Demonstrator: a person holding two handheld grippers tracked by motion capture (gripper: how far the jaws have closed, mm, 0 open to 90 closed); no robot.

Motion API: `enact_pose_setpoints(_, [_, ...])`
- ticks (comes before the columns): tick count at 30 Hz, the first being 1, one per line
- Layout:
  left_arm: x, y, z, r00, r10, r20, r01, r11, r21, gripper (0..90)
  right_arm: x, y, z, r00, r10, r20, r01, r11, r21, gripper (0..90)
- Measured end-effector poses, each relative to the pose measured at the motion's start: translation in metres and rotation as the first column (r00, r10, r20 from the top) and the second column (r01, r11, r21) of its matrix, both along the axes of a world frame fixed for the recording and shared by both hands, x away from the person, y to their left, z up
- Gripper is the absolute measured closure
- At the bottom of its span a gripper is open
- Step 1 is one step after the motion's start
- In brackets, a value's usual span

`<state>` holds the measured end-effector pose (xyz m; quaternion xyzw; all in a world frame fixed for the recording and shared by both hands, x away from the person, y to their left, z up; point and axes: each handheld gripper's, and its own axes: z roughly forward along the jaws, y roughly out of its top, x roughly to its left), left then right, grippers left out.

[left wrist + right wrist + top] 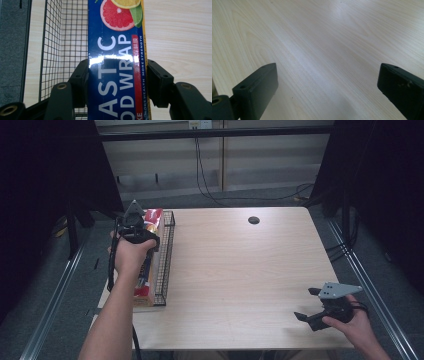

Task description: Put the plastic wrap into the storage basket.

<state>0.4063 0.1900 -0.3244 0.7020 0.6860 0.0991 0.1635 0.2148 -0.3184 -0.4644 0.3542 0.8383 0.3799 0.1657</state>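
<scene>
A long blue box of plastic food wrap (117,37), printed with citrus fruit, runs lengthwise along a black wire basket (165,255) at the table's left edge. Its red end (153,217) shows beyond my hand in the high view. My left gripper (117,75) is shut on the box, one pad (81,82) pressed on each long side. I cannot tell whether the box rests on the basket floor. My right gripper (307,304) hovers open near the front right corner, nothing between its jaws (328,85).
The light wooden table (240,265) has a black round grommet (254,220) at the back. Basket mesh (62,37) stands left of the box. Dark curtains flank the table, and cables (210,190) lie on the floor behind it.
</scene>
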Motion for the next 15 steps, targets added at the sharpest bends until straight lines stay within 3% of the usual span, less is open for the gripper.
enact_pose_setpoints(9, [0.003, 0.008, -0.005, 0.9999, 0.011, -0.005, -0.011, 0.9999, 0.012, 44.1, 0.000, 0.002, -0.001, 1.0000, 0.007, -0.005, -0.007, 1.000, -0.007, 2.9])
enact_pose_setpoints(15, [0.005, 0.015, -0.010, 0.9998, 0.013, -0.012, -0.013, 0.9999, -0.002, 44.1, 0.000, 0.004, -0.002, 0.9999, 0.011, -0.006, -0.011, 1.000, -0.013, 3.0])
